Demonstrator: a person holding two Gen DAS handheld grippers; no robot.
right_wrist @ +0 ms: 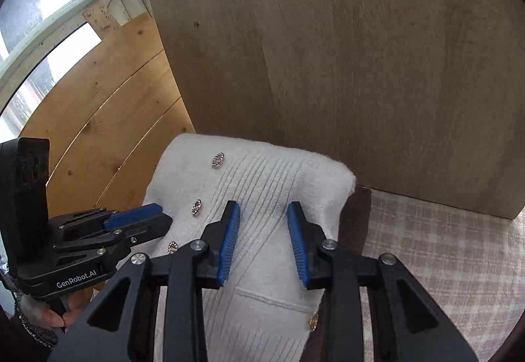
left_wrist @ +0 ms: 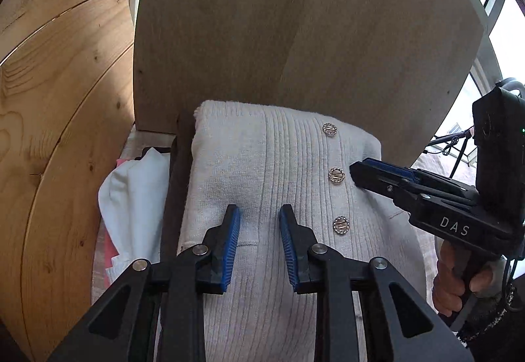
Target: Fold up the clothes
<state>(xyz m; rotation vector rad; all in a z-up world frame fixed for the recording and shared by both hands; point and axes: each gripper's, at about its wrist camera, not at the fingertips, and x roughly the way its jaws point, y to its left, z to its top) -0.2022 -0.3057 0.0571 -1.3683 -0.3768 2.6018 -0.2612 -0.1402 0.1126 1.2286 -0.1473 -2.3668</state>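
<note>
Both grippers are angled down over a folded white cardigan (left_wrist: 262, 171), side by side. The left gripper (left_wrist: 259, 214) has its 2 blue-padded fingers (left_wrist: 231, 231) apart with nothing between them, only ribbed knit showing below the gap, and I can't tell if the tips actually touch the fabric. Same deal on the right gripper (right_wrist: 264, 211): fingers (right_wrist: 229, 231) apart, empty gap, hovering over the knit just right of the button row. From the left wrist view the right gripper comes in from the right edge with its tip near the middle of the 3 buttons (left_wrist: 337, 175), and a hand (left_wrist: 459, 283) is wrapped round its handle lower down. In the right wrist view the left gripper comes in from the left, tip close to the buttons too. The cardigan sits folded in a neat block, with a dark garment (left_wrist: 178, 185) under it poking out along its side, and white and pink clothes (left_wrist: 131, 198) piled further left. To the right there's a checked cloth (right_wrist: 443, 247). Right behind the cardigan stands a plain board (left_wrist: 295, 34), then wooden planks (left_wrist: 59, 99) and a window (right_wrist: 49, 1) beyond.
</note>
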